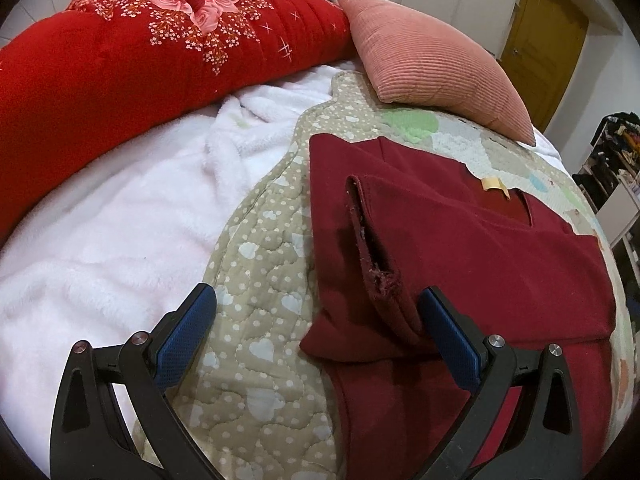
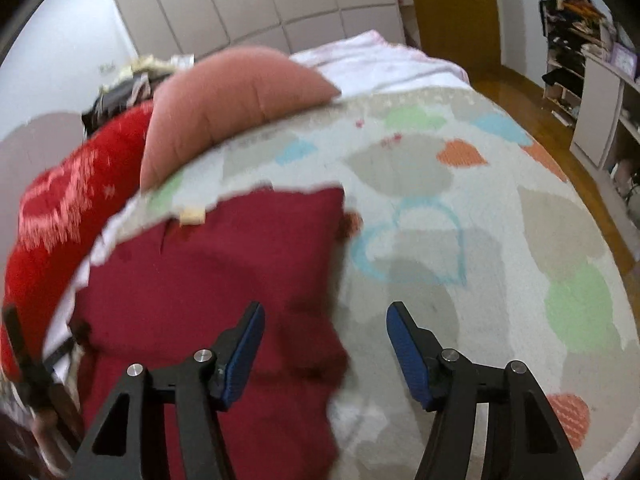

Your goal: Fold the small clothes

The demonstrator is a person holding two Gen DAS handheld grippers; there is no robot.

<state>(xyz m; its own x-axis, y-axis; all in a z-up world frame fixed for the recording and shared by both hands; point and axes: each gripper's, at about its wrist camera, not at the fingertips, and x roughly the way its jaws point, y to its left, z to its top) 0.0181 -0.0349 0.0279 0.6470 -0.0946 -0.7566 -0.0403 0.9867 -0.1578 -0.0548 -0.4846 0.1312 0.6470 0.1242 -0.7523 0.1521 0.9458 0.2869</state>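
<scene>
1. Left gripper (image 1: pixel 318 328): jaws wide apart, clamped on nothing. The right-hand pad sits touching, or just beside, the cuff end of a folded-in sleeve (image 1: pixel 374 236). The left-hand pad hangs over bare quilt. Looks like a release or pre-grasp stance at the garment's left edge.
2. Right gripper (image 2: pixel 324 344): also spread apart and empty. Left finger is over the garment, right finger over the bedcover, so it straddles the right edge. Likely lined up to pinch that edge. That view is motion-blurred, so contact can't be judged.
3. Task item: dark red garment (image 1: pixel 460 248), lying flat on the bed, collar with a tan label (image 1: pixel 496 186) at the far end, hem near the grippers. The left sleeve lies folded across the body, seam side up. So the fold reads as partly done: one side in, right side probably next.
4. It lies on a beige quilted mat (image 1: pixel 260 264) with a heart pattern, a flat surface that suits folding. White fleece blanket (image 1: pixel 120 216) lies to the left.
5. Far side: red floral duvet (image 1: pixel 140 52) bundled far left, pink ribbed cushion (image 1: pixel 436 64) beyond the collar. Both are well apart from the work area.
6. Risk: the loose sleeve may slip open when the right side gets pulled over.
</scene>
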